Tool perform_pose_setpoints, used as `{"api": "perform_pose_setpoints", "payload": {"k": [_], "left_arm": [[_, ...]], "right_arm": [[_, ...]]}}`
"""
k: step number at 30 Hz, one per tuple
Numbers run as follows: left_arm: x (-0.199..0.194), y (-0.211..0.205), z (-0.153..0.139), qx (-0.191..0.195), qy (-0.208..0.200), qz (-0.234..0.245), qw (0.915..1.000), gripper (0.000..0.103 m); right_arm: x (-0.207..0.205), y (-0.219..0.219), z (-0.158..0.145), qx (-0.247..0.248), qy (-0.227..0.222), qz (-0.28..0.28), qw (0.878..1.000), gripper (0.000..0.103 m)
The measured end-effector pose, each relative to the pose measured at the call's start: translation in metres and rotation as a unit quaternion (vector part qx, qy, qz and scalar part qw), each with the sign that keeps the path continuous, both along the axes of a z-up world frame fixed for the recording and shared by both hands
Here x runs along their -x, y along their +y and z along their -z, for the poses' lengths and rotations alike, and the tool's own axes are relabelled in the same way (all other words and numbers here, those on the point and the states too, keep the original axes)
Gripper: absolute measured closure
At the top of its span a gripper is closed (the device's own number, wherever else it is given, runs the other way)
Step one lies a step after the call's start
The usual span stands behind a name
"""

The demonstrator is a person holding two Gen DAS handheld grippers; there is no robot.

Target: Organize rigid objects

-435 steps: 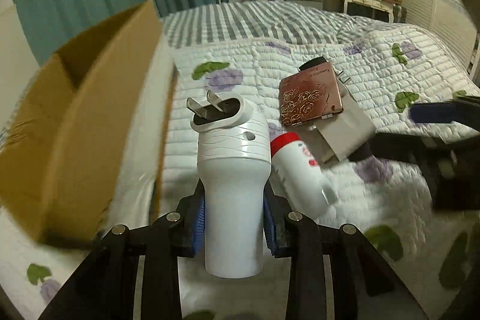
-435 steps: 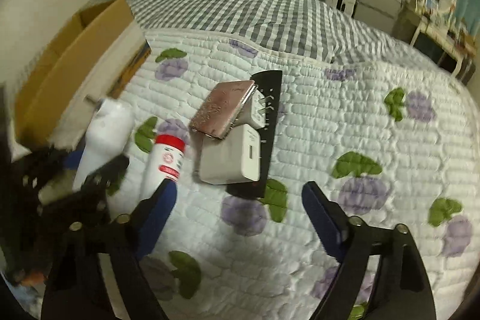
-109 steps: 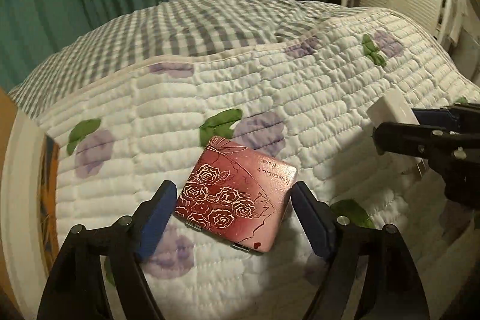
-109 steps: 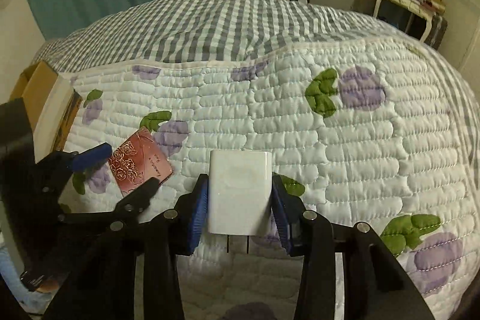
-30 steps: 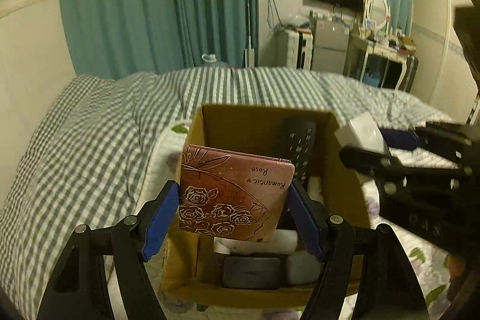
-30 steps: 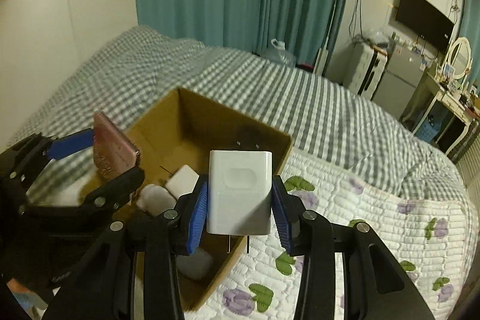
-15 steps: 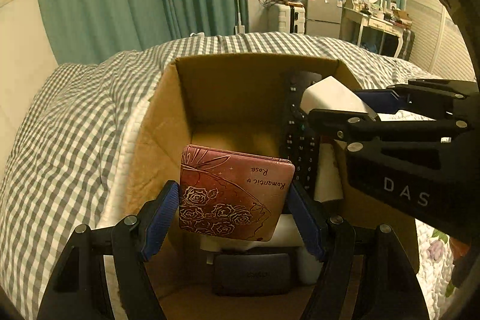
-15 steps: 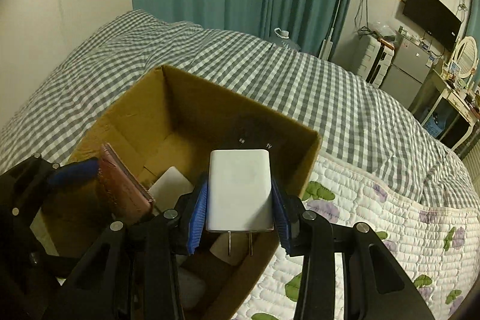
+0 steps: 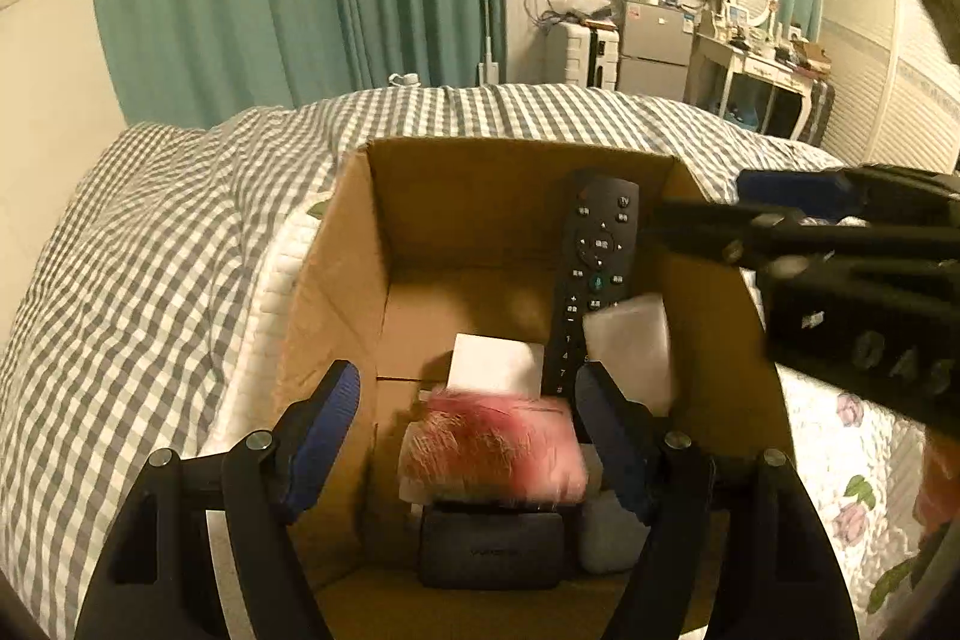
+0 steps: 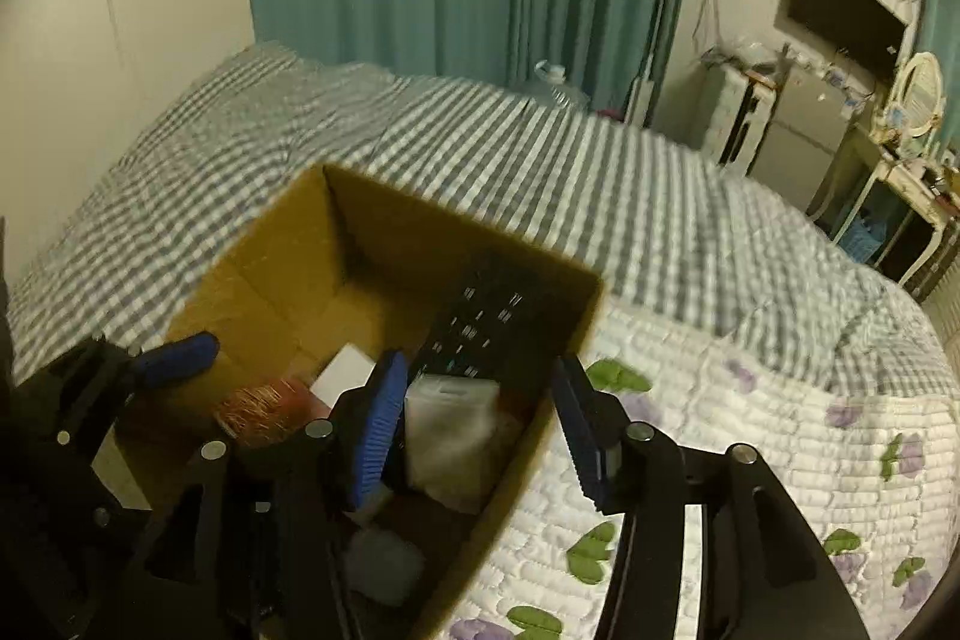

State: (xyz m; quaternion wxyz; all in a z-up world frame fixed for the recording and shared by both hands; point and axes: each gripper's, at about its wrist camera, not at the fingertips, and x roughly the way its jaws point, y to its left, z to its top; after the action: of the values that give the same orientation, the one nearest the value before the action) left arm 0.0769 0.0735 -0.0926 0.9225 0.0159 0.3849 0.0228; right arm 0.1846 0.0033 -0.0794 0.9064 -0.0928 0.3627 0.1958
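Observation:
An open cardboard box (image 9: 336,280) (image 10: 264,250) stands on the bed. My left gripper (image 9: 468,400) is open above it, and the red rose-patterned case (image 9: 492,451) is a blur below the fingers, loose inside the box. It also shows in the right wrist view (image 10: 264,409). My right gripper (image 10: 477,424) is open over the box's right side, and the white charger (image 10: 450,436) (image 9: 627,346) is blurred below it in the box. A black remote (image 9: 591,268) (image 10: 480,322) leans against the far wall.
The box also holds a white block (image 9: 495,364), a dark case (image 9: 492,550) and a pale rounded item (image 9: 609,538). The checked bedspread (image 9: 150,250) lies to the left, the quilted floral cover (image 10: 750,430) to the right. Teal curtains and furniture stand behind.
Both grippers have opened. The red case has dropped out of the left gripper into the box, and the white charger has dropped out of the right gripper into the box.

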Motion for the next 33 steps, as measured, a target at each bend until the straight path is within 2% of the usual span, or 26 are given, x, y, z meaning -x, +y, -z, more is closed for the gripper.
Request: {"api": "perform_pose_setpoints", "payload": {"k": [5,12,15,17,22,24,28,33], "left_arm": [[0.012,0.000,-0.029,-0.002,-0.023,-0.007,0.9997,0.026],[0.050,-0.009,-0.101,-0.019,-0.094,-0.028,0.9950,0.024],[0.069,-0.014,-0.134,-0.018,-0.130,-0.033,0.9907,0.024],[0.084,-0.020,-0.155,-0.020,-0.156,-0.033,0.9869,0.024],[0.122,-0.038,-0.194,-0.020,-0.218,-0.028,0.9753,0.023],[0.135,-0.045,-0.202,-0.016,-0.237,-0.023,0.9712,0.023],[0.155,-0.058,-0.207,-0.006,-0.257,-0.008,0.9663,0.022],[0.177,-0.066,-0.184,-0.015,-0.273,-0.017,0.9617,0.021]], "right_arm": [[0.016,-0.012,-0.029,-0.009,-0.021,0.015,1.000,0.044],[0.061,-0.040,-0.091,-0.024,-0.078,0.039,0.996,0.031],[0.088,-0.056,-0.119,-0.028,-0.113,0.051,0.992,0.021],[0.107,-0.068,-0.137,-0.033,-0.136,0.059,0.988,0.018],[0.153,-0.100,-0.167,-0.056,-0.177,0.081,0.979,0.004],[0.171,-0.112,-0.174,-0.064,-0.190,0.095,0.975,0.000],[0.198,-0.126,-0.175,-0.066,-0.206,0.112,0.970,0.000],[0.238,-0.145,-0.157,-0.092,-0.250,0.145,0.953,0.000]]}}
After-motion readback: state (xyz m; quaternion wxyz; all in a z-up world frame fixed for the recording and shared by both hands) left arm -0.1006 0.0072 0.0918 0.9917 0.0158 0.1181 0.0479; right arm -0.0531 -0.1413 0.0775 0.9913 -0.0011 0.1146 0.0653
